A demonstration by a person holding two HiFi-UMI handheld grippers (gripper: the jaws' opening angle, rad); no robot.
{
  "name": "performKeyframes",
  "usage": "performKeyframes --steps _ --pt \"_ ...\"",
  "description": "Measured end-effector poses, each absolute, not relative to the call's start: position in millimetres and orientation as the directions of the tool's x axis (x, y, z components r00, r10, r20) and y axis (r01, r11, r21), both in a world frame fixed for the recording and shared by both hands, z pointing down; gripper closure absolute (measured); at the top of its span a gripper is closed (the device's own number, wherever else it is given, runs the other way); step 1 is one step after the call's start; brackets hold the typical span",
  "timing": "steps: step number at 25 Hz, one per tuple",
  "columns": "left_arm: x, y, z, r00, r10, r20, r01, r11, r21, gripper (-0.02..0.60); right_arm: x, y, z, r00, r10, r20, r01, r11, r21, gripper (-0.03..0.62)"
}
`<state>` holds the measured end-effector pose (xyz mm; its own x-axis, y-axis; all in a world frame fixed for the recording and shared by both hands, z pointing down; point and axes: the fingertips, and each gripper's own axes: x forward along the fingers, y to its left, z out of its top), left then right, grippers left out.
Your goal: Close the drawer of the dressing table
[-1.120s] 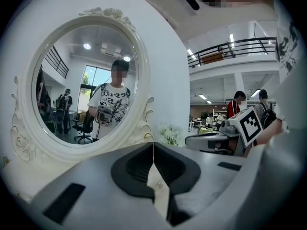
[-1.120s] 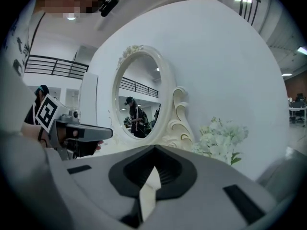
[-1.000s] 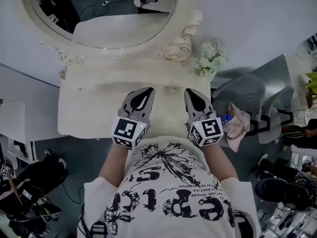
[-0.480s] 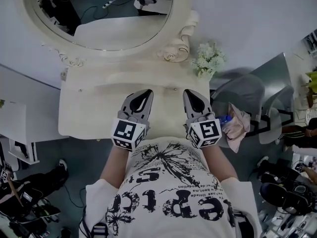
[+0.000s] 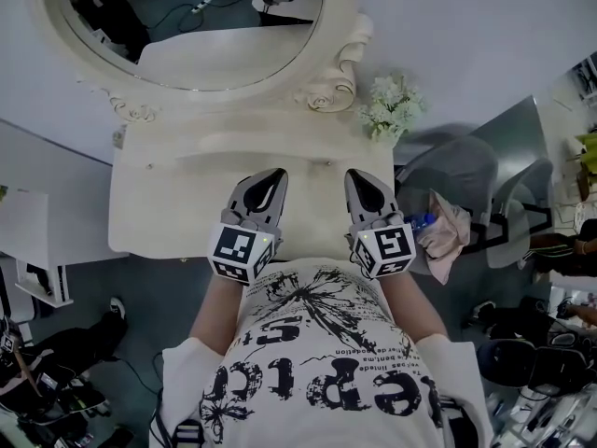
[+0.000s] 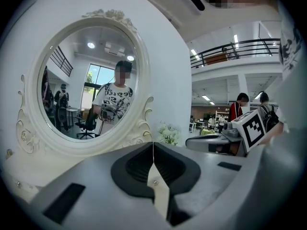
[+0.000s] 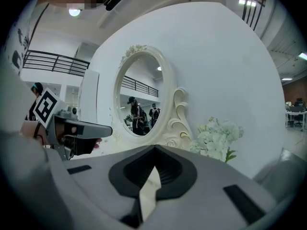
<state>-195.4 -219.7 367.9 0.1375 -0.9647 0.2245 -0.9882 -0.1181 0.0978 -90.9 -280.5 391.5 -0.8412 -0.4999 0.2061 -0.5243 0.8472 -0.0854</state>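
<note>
The cream dressing table [image 5: 168,203] stands against the wall under its oval mirror [image 5: 201,54]. Two small knobs [image 5: 328,164] show along its front below the top edge; I cannot tell whether the drawer stands out or sits flush. My left gripper [image 5: 278,172] and right gripper [image 5: 356,174] hover side by side over the middle of the table's front, pointing at the mirror. Both are shut with nothing between the jaws. In the left gripper view the left gripper's [image 6: 153,145] tips meet in a thin line. The right gripper's [image 7: 154,148] tips also meet in its own view.
White flowers [image 5: 392,105] stand at the table's right back corner. A grey chair [image 5: 466,180] with a pinkish cloth [image 5: 450,236] is close on the right. A white cabinet [image 5: 28,236] is at the left. Bags and cables lie on the floor at both sides.
</note>
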Motion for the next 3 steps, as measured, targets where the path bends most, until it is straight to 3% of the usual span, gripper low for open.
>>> performKeyframes --steps 3 --pt "-195.3 -217.5 370.1 0.138 -0.964 0.228 -0.988 -0.118 0.101 0.561 -90.8 -277.6 394.9 -0.839 -0.499 0.216 -0.526 0.846 -0.090 0.577"
